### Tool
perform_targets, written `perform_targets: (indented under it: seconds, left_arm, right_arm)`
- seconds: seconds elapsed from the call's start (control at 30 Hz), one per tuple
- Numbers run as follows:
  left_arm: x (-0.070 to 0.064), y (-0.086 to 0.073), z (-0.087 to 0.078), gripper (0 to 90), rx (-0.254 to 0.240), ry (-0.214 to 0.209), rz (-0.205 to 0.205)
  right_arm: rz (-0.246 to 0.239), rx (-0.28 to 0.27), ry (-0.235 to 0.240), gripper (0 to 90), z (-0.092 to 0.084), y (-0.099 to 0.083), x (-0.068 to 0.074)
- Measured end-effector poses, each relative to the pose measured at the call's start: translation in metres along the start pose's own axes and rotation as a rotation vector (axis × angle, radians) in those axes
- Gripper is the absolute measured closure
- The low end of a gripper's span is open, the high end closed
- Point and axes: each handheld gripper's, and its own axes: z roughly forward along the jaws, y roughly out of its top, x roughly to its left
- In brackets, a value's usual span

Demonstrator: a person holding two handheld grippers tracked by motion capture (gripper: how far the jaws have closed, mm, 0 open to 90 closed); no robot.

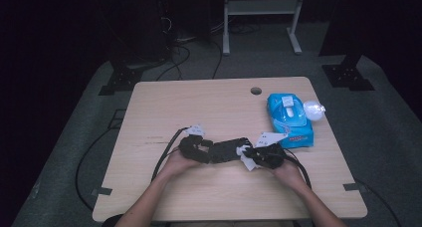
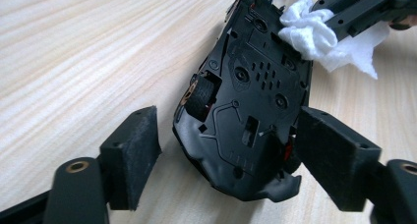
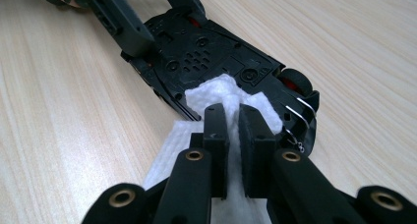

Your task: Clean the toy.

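between the two grippers, near the middle of the table (image 1: 164,102), a black toy car (image 1: 230,150) lies on its roof with its underside up, its long axis running across the table from one hand to the other. the left gripper (image 1: 208,148) stands at the car's left end; in the left gripper view its jaws are apart and straddle that end, one pad clear of the car's flank with wood showing in the gap, the other pad close against the opposite side, though whether it truly presses there i cannot tell. the right gripper (image 1: 247,153) is clenched on a wad of white wipe (image 3: 223,94), and in the right gripper view the wipe's bunched tip rests on the car's underside (image 3: 206,57), toward the end with the wheel (image 3: 295,80) nearest that gripper. so the right hand is the one placed to work, and the surface to be wiped stretches away from its jaws along the car's length toward the left gripper. a rubbing stroke would likely run along that axis, with the left jaws bracing the far end against sliding. a blue pack of wipes (image 1: 289,120) lies well apart, behind the right hand.
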Motion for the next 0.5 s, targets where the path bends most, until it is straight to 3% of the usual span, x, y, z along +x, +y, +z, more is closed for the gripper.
perform_targets:
  seconds: [0.03, 0.13, 0.27, 0.4, 0.43, 0.5]
  left_arm:
    - [0.000, -0.001, 0.000, 28.9, -0.009, -0.016, -0.011]
    - [-0.002, -0.001, 0.001, 31.4, -0.014, -0.004, -0.012]
    - [-0.013, 0.002, 0.000, 33.6, -0.018, 0.069, 0.074]
    - [-0.019, 0.001, 0.000, 33.5, -0.022, 0.101, 0.118]
    - [-0.024, 0.001, -0.001, 33.4, -0.024, 0.124, 0.155]
    - [-0.025, 0.001, -0.001, 33.4, -0.025, 0.134, 0.167]
  right_arm:
    - [-0.017, -0.011, -0.004, 82.4, 0.000, -0.002, 0.001]
    - [-0.027, -0.017, -0.003, 82.4, -0.001, -0.003, 0.003]
    - [-0.045, -0.027, -0.003, 82.4, -0.001, -0.005, 0.004]
    - [-0.057, -0.029, 0.000, 82.5, -0.002, -0.006, 0.006]
    - [-0.062, -0.029, 0.000, 82.5, -0.003, -0.007, 0.007]
    - [-0.068, -0.032, -0.001, 82.5, -0.003, -0.007, 0.007]
